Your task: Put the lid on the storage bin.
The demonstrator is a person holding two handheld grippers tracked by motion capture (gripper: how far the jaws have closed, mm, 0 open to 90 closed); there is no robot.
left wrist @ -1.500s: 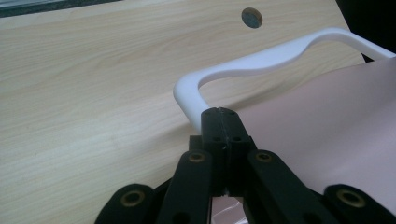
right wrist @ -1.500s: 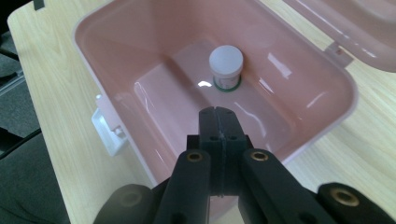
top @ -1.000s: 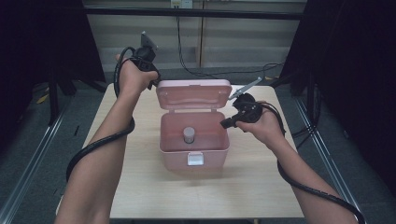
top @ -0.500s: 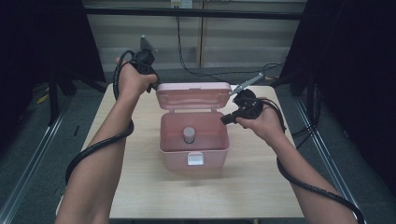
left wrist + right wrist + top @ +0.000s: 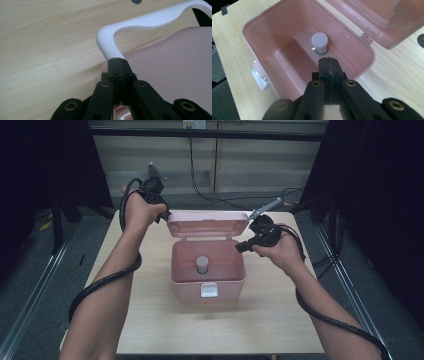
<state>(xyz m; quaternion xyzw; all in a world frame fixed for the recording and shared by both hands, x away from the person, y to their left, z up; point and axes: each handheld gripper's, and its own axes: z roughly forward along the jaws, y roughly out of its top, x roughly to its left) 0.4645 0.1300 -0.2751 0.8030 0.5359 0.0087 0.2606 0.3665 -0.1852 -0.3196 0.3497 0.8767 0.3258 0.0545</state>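
High view, taken from left to right: the left gripper (image 5: 161, 209) sits at the far left corner of the pink box (image 5: 208, 280), beside the raised lid (image 5: 207, 224). Its own view shows the jaws pressed together with nothing between them, their tips just short of the white handle (image 5: 140, 23) that arches off the lid's outer face. In the middle, the box stands open on the wooden table (image 5: 150, 320), its white latch (image 5: 209, 290) facing the person. A small bottle (image 5: 202, 264) with a white cap stands upright on the box floor, toward the hinge side.

On the right, the right gripper (image 5: 241, 247) hovers just above the box's right rim, jaws likewise clenched on nothing. From it the bottle lies ahead and below, down inside the box; the right gripper view looks past the closed tips straight onto the cap (image 5: 319, 40). The bottle's long axis is vertical, so a grasp would have to come from above with the jaws spread first. The right hand is clearly the nearer one; the left is busy at the lid.

Against the frame a second ago, little differs: the lid leans at the same angle, the bottle has not shifted, and both hands sit almost where they were, the right one a touch lower and closer to the rim.
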